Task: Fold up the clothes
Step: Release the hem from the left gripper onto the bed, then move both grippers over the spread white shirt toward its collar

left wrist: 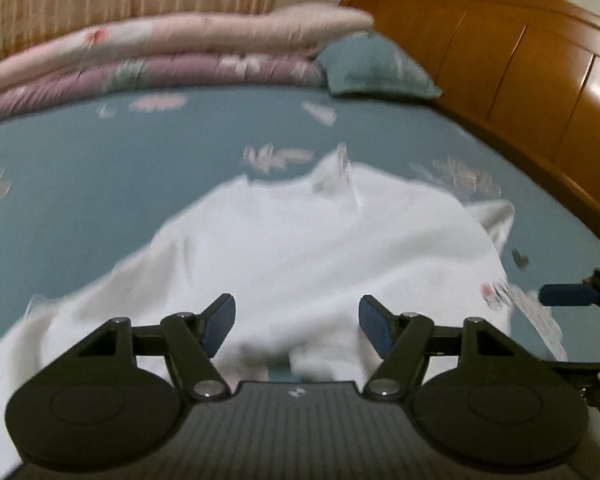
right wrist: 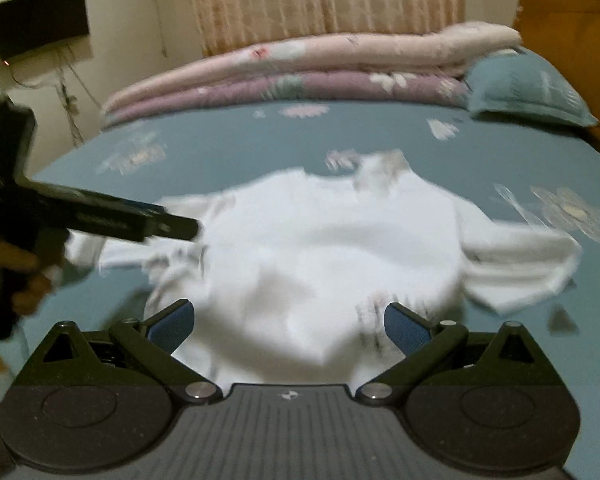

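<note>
Shirt (right wrist: 320, 248), white, lies spread and rumpled mid-bed (left wrist: 100, 168), one sleeve (right wrist: 520, 268) out at 3 o'clock; no neat fold visible. Left gripper (left wrist: 298, 320) and right gripper (right wrist: 288, 326): jaws wide, empty, over near hem.

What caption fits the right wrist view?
Right gripper, jaws open, over a white shirt on a teal floral bedsheet.

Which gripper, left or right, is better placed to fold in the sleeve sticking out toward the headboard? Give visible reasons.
Probably the right gripper. The outstretched sleeve lies just right of its open jaws, while the left gripper sits over the opposite side of the white shirt.
</note>
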A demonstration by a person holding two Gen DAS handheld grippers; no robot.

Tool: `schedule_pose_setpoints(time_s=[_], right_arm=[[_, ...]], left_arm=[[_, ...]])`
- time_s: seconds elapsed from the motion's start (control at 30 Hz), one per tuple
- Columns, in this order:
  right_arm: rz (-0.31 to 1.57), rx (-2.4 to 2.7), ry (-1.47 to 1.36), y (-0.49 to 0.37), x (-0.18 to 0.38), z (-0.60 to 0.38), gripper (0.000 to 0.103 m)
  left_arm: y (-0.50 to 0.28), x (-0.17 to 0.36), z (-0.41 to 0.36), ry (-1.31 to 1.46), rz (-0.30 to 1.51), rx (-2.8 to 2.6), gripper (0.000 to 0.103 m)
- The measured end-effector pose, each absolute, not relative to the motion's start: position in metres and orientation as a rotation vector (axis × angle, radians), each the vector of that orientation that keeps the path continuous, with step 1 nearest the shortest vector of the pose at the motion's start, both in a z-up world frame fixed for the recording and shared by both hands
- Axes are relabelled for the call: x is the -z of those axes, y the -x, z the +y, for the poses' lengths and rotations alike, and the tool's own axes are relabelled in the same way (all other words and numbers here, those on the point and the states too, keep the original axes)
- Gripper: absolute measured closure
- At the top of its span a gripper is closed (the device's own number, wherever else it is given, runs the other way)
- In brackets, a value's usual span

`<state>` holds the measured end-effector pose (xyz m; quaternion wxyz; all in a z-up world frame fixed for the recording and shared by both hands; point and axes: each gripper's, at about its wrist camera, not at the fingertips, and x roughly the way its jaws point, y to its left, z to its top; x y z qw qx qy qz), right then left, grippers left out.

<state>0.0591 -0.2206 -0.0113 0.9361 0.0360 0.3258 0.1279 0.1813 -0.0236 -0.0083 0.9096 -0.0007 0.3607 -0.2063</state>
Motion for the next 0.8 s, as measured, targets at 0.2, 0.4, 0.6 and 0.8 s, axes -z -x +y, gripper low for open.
schedule_pose_setpoints(time_s=[0.2, 0.4, 0.6, 0.8], right_arm=[[0.751, -0.346, -0.103, -0.124, 0.043, -0.222, 0.000], [0.905, -0.341, -0.163, -0.134, 0.042, -0.224, 0.000], [1.032, -0.315, -0.213, -0.136, -0.028, -0.231, 0.001], [1.042, -0.293, -0.233, -0.137, -0.101, -0.258, 0.000]], left_arm=[[-0.222, 0.030, -0.020, 0.072, 0.860, 0.449, 0.034], [-0.263, 0.051, -0.016, 0.143, 0.975, 0.472, 0.033], [-0.273, -0.001, -0.024, 0.128, 1.106, 0.440, 0.035], [-0.273, -0.064, -0.045, 0.070, 1.216, 0.429, 0.034]])
